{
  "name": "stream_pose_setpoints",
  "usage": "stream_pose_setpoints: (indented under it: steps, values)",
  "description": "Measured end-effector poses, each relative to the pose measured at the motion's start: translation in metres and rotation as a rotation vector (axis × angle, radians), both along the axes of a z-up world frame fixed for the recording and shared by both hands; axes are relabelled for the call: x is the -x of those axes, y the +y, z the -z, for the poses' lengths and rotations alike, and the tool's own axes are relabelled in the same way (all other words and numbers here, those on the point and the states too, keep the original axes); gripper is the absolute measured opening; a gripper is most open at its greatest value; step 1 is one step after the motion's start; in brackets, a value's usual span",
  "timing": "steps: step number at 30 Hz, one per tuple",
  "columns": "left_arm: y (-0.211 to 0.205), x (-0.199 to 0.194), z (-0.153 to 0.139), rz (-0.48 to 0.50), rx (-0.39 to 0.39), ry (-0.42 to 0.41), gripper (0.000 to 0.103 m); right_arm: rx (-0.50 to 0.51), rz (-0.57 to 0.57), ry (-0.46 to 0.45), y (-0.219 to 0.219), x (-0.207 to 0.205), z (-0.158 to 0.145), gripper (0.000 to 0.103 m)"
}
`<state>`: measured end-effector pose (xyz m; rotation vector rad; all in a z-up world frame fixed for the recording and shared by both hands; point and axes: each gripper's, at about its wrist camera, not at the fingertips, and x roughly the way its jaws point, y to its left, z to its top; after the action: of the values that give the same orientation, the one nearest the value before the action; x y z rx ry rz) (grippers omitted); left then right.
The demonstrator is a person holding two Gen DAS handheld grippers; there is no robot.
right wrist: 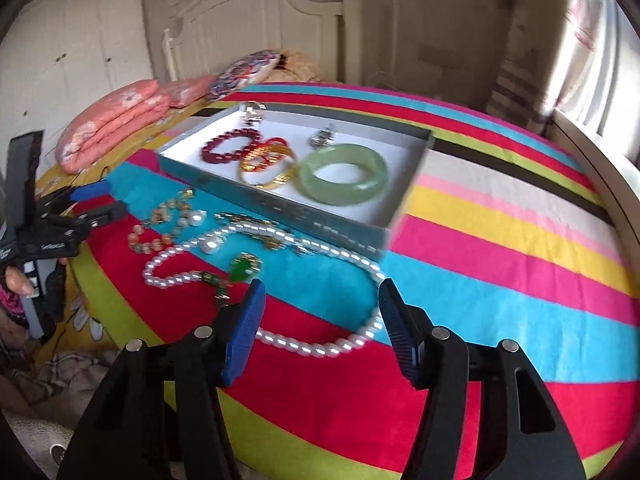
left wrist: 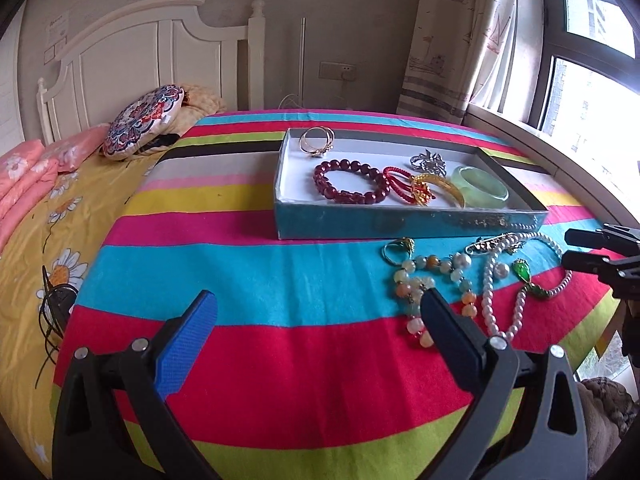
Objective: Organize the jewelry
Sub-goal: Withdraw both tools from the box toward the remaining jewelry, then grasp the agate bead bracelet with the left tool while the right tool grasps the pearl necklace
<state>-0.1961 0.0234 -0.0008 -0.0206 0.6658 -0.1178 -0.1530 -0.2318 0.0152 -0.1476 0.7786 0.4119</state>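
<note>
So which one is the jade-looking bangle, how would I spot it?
Find the shallow blue tray on the striped cloth. Inside it, at the end nearest the window, lies the pale green bangle, beside a gold bangle. It is the only thick, smooth, translucent green ring; the others are beaded, red or metallic.

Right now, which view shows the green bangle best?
Right wrist view: the green bangle lies large and whole in the box. The left wrist view shows it small, its lower edge cut by the box's front wall.

The striped cloth point(left wrist: 280, 280) bears a shallow box point(left wrist: 400, 220) and loose necklaces point(left wrist: 500, 292).
</note>
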Motion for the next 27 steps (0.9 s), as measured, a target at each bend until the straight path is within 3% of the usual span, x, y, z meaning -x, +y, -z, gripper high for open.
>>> stream_pose_setpoints:
  steps: [4, 9, 10, 13, 15, 16, 20, 23, 27]
  values:
    - [-0.004, 0.002, 0.001, 0.026, 0.020, 0.003, 0.101, 0.025, 0.088, 0.020, -0.018, -0.010, 0.008, 0.058]
    - [-0.011, 0.003, 0.000, 0.041, 0.004, -0.009, 0.100, 0.049, 0.110, 0.040, -0.018, -0.022, 0.015, 0.057]
    - [-0.012, 0.004, 0.000, 0.044, 0.003, -0.012, 0.100, 0.060, 0.108, 0.037, -0.016, -0.023, 0.015, 0.053]
    - [-0.014, 0.004, 0.001, 0.055, -0.003, -0.016, 0.100, 0.067, 0.067, 0.035, -0.006, -0.020, 0.013, 0.029]
    - [-0.017, 0.004, 0.002, 0.068, -0.010, -0.009, 0.094, 0.078, 0.031, 0.024, 0.003, -0.014, 0.014, 0.009]
    - [-0.018, 0.003, 0.002, 0.074, -0.009, -0.004, 0.092, 0.085, 0.025, 0.018, 0.006, -0.012, 0.014, 0.009]
    - [-0.023, 0.004, 0.002, 0.119, 0.004, 0.012, 0.078, 0.119, 0.031, -0.094, 0.013, 0.001, 0.006, 0.009]
    - [-0.028, 0.004, 0.003, 0.139, 0.007, 0.018, 0.077, 0.170, 0.059, -0.212, 0.016, 0.007, -0.012, 0.009]
    - [-0.037, 0.002, 0.004, 0.190, 0.027, 0.038, 0.066, 0.192, 0.071, -0.344, 0.023, 0.017, -0.037, 0.009]
